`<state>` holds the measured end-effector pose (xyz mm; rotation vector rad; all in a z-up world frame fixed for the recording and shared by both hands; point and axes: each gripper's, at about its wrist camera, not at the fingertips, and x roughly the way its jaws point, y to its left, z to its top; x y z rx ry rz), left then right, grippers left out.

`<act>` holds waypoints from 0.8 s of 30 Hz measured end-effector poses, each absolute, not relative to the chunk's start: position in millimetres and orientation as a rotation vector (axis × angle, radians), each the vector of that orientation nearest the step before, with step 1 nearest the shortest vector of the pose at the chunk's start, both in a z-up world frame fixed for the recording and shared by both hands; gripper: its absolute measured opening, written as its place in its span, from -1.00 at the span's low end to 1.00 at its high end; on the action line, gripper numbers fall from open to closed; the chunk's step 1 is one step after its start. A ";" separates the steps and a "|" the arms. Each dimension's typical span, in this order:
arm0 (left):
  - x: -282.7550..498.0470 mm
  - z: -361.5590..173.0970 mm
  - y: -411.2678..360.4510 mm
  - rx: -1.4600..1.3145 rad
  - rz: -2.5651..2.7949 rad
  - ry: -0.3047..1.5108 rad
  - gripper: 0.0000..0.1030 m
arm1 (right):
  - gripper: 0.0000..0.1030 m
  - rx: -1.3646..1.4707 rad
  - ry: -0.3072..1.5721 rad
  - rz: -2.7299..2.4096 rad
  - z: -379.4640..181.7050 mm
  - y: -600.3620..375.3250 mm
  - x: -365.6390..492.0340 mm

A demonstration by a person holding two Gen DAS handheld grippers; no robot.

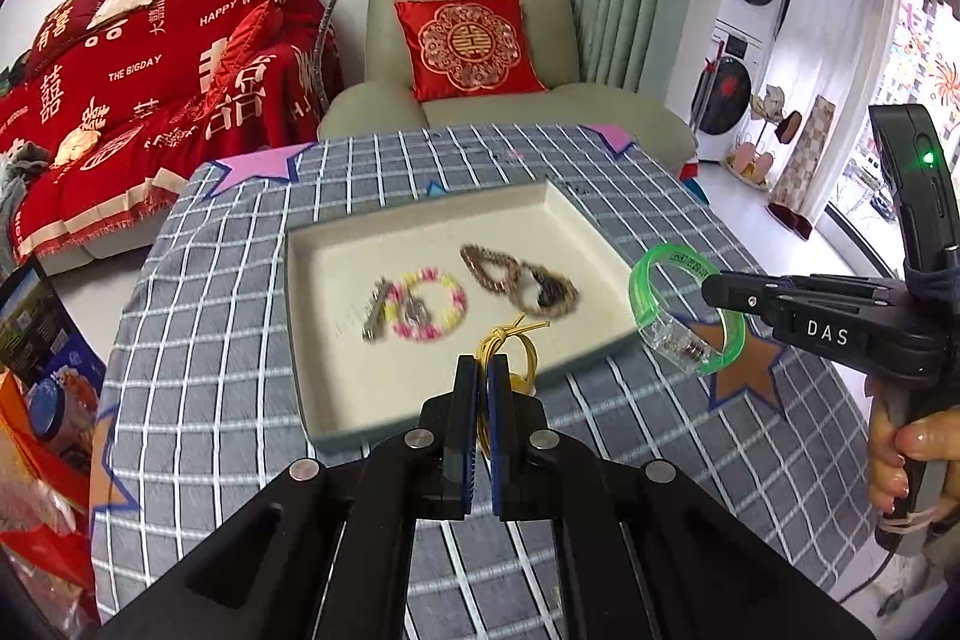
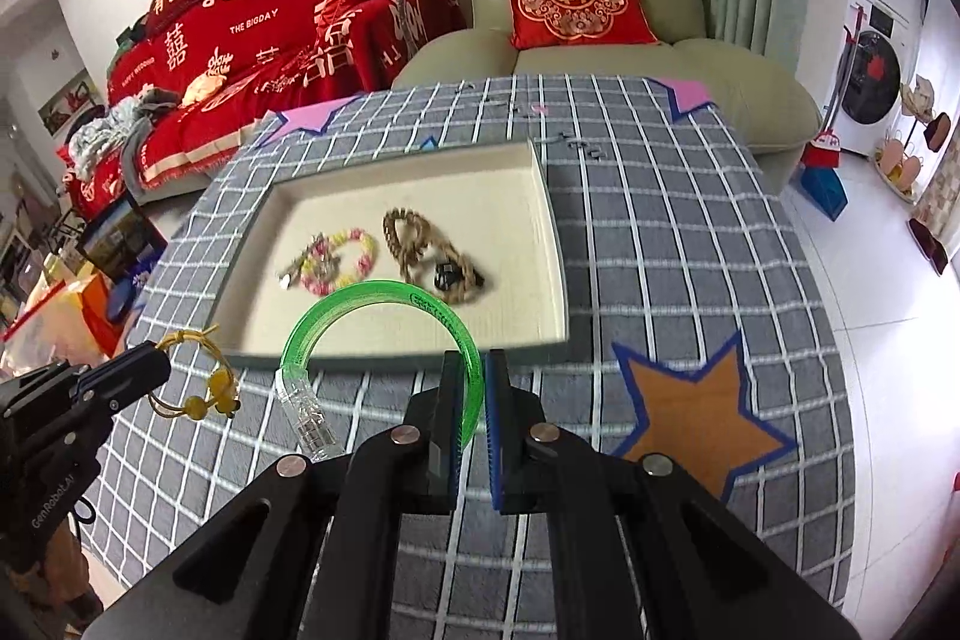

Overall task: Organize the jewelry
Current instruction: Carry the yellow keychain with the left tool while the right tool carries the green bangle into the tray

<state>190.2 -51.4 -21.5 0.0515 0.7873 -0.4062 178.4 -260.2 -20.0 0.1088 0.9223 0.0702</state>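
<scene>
Fingers of the left gripper (image 1: pixel 482 370) pinch a yellow cord bracelet (image 1: pixel 516 358); the right gripper (image 2: pixel 474 376) pinches a green bangle (image 2: pixel 384 334) near the tray (image 2: pixel 549 244).

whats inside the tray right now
In the tray: a pink-and-yellow bead bracelet overlapping a metal piece, plus brown bead strands with something dark, partly covered.

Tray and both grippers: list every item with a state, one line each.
tray: open, flat on the checked cloth.
pink-and-yellow bead bracelet: lying in the tray.
brown bead strands: lying in the tray.
left gripper: fingers shut on the yellow cord bracelet, held above the tray's near edge.
right gripper: fingers shut on the green bangle, held in the air.
</scene>
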 end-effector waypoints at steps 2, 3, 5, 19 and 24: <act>201.6 -19.7 -50.9 0.045 -0.393 0.784 -0.72 | -0.86 0.117 0.924 0.068 -18.2 -261.3 190.8; 208.3 -19.5 -50.8 0.043 -0.386 0.784 -0.72 | -0.86 0.123 0.925 0.067 -17.5 -261.9 196.1; 219.9 -20.3 -51.7 0.040 -0.375 0.786 -0.72 | -0.86 0.140 0.931 0.063 -16.9 -264.3 211.9; 285.3 -67.3 -65.2 0.061 -0.296 0.863 -0.72 | -0.86 0.194 0.982 0.019 -58.9 -264.8 292.8; 298.6 -87.2 -65.7 0.074 -0.280 0.897 -0.72 | -0.86 0.223 0.999 0.011 -80.1 -265.3 310.5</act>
